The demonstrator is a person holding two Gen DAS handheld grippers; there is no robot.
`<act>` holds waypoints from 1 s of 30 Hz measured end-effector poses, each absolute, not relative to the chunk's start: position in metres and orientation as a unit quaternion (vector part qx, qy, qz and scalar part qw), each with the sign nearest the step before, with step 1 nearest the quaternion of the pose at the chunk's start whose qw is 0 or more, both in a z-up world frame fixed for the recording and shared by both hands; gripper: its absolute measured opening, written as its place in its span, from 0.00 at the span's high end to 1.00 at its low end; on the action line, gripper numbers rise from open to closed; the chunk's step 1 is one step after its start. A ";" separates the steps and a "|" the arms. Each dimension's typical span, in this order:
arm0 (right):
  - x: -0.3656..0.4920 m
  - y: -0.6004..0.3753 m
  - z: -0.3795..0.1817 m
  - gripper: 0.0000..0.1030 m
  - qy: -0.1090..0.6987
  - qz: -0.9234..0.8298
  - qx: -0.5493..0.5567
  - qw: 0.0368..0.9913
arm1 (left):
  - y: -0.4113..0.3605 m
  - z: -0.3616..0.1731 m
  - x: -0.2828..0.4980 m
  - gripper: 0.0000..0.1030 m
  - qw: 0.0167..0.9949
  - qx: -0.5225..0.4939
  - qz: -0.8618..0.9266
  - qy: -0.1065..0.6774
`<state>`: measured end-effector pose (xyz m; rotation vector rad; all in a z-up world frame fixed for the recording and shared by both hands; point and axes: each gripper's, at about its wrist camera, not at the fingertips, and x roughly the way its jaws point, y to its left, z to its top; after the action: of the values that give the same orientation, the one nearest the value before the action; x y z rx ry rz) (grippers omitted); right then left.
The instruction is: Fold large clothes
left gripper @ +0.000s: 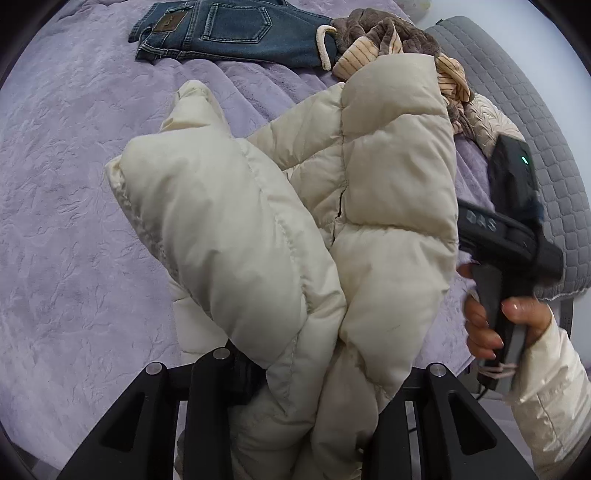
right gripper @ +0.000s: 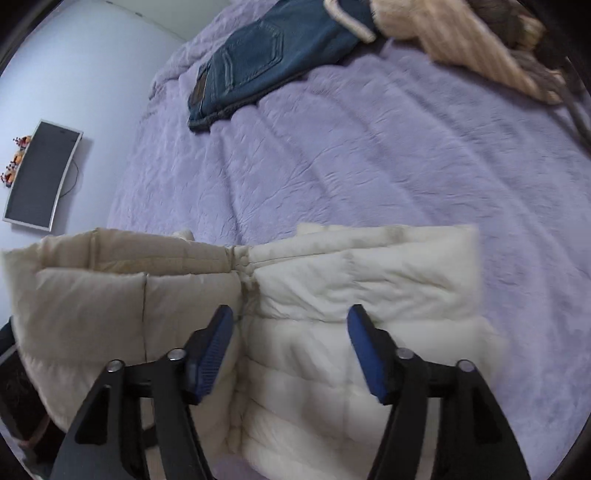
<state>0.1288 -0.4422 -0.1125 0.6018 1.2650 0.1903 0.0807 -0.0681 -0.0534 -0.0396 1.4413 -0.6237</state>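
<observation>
A cream puffer jacket [left gripper: 295,221] hangs bunched over the purple bed cover [left gripper: 74,221]. My left gripper [left gripper: 295,373] is shut on the jacket; thick folds bulge between its black arms and hide the fingertips. The right gripper's body [left gripper: 509,236], held in a hand, shows at the right of the left wrist view, beside the jacket. In the right wrist view the jacket [right gripper: 332,288] lies below my right gripper [right gripper: 290,332], which is open, its blue pads [right gripper: 218,332] spread over the quilted front, holding nothing.
Blue jeans [left gripper: 229,29] lie at the far side of the bed, also in the right wrist view [right gripper: 258,51]. A brown and beige striped garment [left gripper: 388,44] is piled beside them. A grey quilted headboard pad [left gripper: 517,92] is at right. A dark panel [right gripper: 40,173] hangs on the wall.
</observation>
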 end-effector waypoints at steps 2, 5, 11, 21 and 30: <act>0.104 -0.465 -0.108 0.32 0.579 0.058 0.281 0.764 | -0.073 -0.055 0.078 0.69 0.707 -0.012 -0.274 0.652; 0.055 -0.499 -0.122 0.32 0.588 0.019 0.300 0.751 | -0.088 -0.056 0.078 0.69 0.708 0.004 -0.265 0.655; 0.017 -0.505 -0.182 0.81 0.591 0.042 0.400 0.699 | -0.126 -0.057 0.072 0.69 0.703 0.051 -0.261 0.660; 0.031 -0.511 -0.240 0.85 0.586 0.082 0.456 0.664 | -0.190 -0.066 0.047 0.22 0.674 0.043 -0.348 0.650; 0.042 -0.529 -0.251 0.85 0.590 0.117 0.468 0.647 | -0.229 -0.062 0.009 0.22 0.658 0.098 -0.419 0.618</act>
<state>0.0419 -0.5286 -0.2505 1.0642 1.3418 0.2662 0.0094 -0.2292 -0.0624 0.2216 1.4000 -0.9489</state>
